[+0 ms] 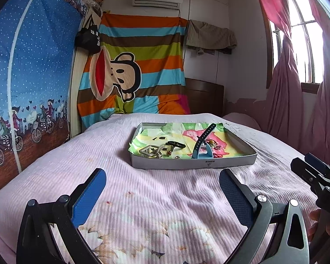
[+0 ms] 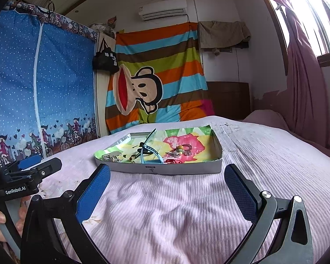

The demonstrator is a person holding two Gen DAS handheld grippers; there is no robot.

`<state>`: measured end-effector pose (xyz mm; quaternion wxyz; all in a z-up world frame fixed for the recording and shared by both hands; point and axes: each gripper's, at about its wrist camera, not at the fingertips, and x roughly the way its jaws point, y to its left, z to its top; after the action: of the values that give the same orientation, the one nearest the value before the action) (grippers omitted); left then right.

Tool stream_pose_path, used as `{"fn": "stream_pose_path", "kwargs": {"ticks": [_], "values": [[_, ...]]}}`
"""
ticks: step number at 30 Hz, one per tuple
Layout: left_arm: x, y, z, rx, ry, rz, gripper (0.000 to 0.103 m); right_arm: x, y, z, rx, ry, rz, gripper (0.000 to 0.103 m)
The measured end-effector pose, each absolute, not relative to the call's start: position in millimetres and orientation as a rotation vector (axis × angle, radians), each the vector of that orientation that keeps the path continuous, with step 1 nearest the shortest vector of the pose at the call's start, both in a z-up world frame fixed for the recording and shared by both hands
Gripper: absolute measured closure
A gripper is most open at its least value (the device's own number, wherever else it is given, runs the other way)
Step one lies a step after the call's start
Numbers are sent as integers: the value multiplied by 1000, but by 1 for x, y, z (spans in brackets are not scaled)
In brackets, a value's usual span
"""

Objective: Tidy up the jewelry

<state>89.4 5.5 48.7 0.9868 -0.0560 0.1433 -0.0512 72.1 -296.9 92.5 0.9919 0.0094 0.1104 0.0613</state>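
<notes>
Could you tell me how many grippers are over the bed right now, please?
2. The left gripper hovers open above the bed, short of the tray. The right gripper is beside it, also open, facing the same tray.

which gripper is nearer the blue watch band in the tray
Right, narrowly. The right gripper hovers open just short of the tray, the blue watch band straight ahead. The left gripper sits slightly farther back, also open.

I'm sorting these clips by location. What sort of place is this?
Most likely a home bedroom: a bed with a pink cover, a wall air conditioner, and a curtained window. A tray of jewelry sits on the bed.
</notes>
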Motion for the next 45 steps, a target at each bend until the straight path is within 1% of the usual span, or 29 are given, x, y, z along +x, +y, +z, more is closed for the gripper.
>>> {"fn": "stream_pose_path", "kwargs": {"ticks": [18, 28, 45], "values": [[67, 10, 16, -125, 330, -90, 0, 44, -298, 69, 19, 243, 102, 1], [63, 6, 13, -94, 325, -89, 0, 44, -299, 61, 14, 258, 99, 1], [57, 7, 17, -110, 315, -87, 0, 41, -301, 67, 22, 233, 92, 1]]}}
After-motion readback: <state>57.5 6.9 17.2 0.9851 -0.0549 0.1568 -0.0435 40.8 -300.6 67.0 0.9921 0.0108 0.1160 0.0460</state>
